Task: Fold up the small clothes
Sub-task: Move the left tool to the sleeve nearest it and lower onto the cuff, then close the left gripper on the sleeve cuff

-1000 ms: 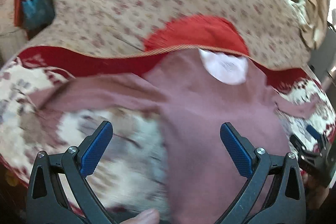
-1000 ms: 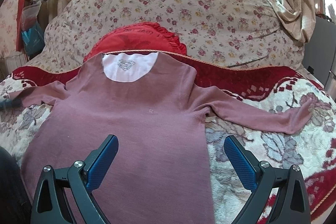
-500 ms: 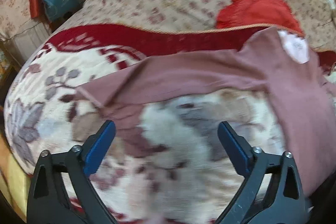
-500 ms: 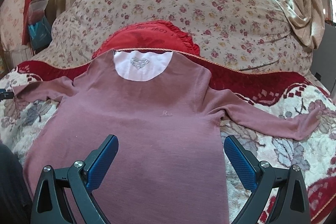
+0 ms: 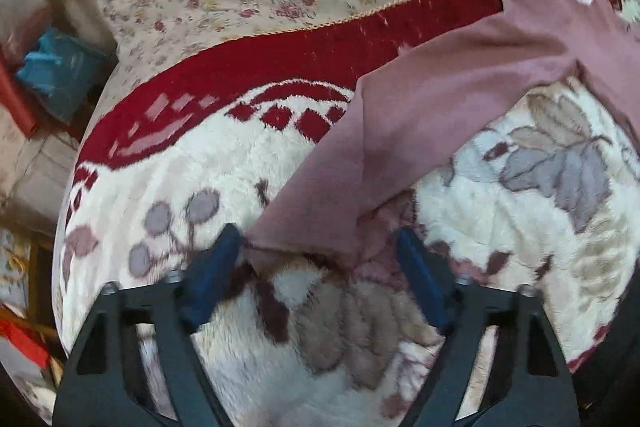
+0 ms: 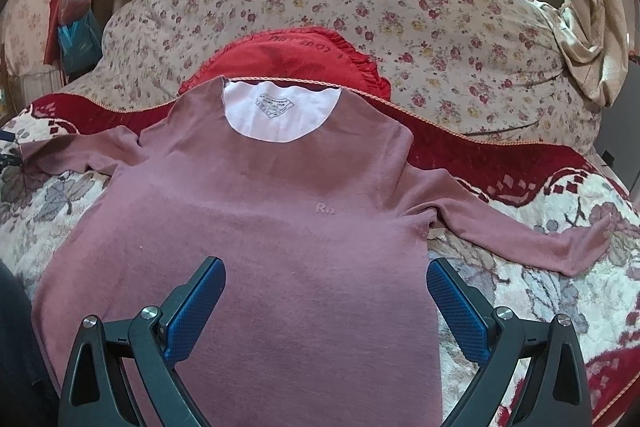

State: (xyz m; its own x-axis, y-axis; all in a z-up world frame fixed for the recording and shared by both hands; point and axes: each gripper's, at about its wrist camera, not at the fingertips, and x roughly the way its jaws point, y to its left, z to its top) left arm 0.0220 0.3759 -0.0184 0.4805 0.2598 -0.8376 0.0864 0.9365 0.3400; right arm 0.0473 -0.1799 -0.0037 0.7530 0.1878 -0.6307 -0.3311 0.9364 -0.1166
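step: first fold, taking sleeve cuff (image 5: 304, 227) | mauve long-sleeved shirt (image 6: 280, 227) flat on bed blanket (image 5: 200, 167) | left tool (image 5: 320, 251) closing around cuff, not yet pinched | right tool (image 6: 324, 291) open above hem | next: pinch cuff, carry across chest

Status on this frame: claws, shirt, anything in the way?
Left claw closing around sleeve cuff, not yet pinched. Right claw open above shirt. Shirt flat, unfolded. Nothing in the way.

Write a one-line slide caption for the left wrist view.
Left tongs closing around the cuff of the pink shirt's sleeve, spread on a floral blanket.
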